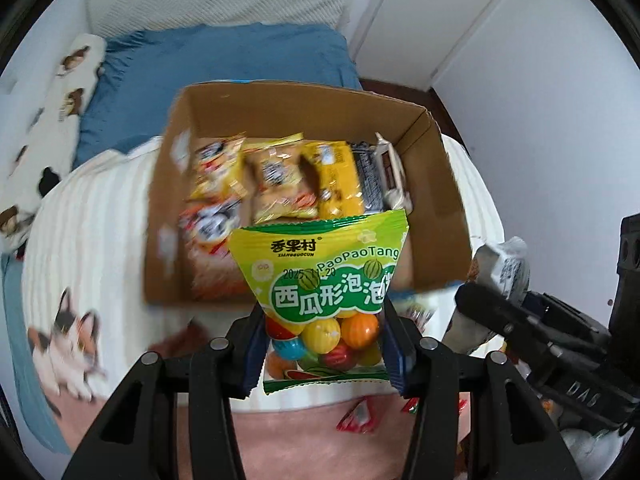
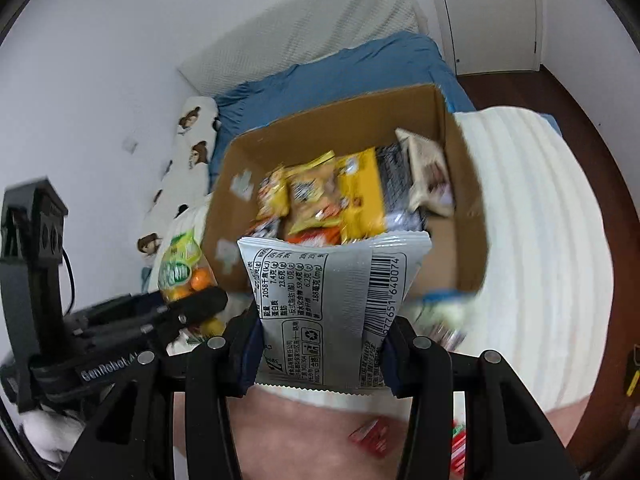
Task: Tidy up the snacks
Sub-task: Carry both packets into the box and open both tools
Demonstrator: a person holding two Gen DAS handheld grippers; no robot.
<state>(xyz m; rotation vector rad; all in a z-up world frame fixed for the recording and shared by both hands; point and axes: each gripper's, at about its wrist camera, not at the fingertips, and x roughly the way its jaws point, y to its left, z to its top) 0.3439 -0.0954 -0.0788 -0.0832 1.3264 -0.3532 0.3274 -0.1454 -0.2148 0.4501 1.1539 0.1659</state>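
My left gripper point(image 1: 322, 344) is shut on a green bag of watermelon-shaped gum balls point(image 1: 324, 280), held upright just before the near wall of an open cardboard box point(image 1: 304, 100). The box holds several yellow, orange, black and cream snack packs point(image 1: 288, 176). My right gripper point(image 2: 322, 354) is shut on a grey snack packet with a barcode point(image 2: 332, 292), held upright before the same box point(image 2: 344, 112). The left gripper and its gum bag point(image 2: 180, 268) show at the left of the right wrist view. The right gripper with its grey packet point(image 1: 504, 264) shows at the right of the left wrist view.
The box stands on a bed with a white ribbed blanket point(image 2: 540, 220), a blue sheet point(image 1: 208, 64) and a cat-print cover point(image 1: 68, 332). Small red-wrapped snacks point(image 1: 358, 420) lie on the pink cover below the grippers. White walls and a door point(image 2: 492, 16) stand behind.
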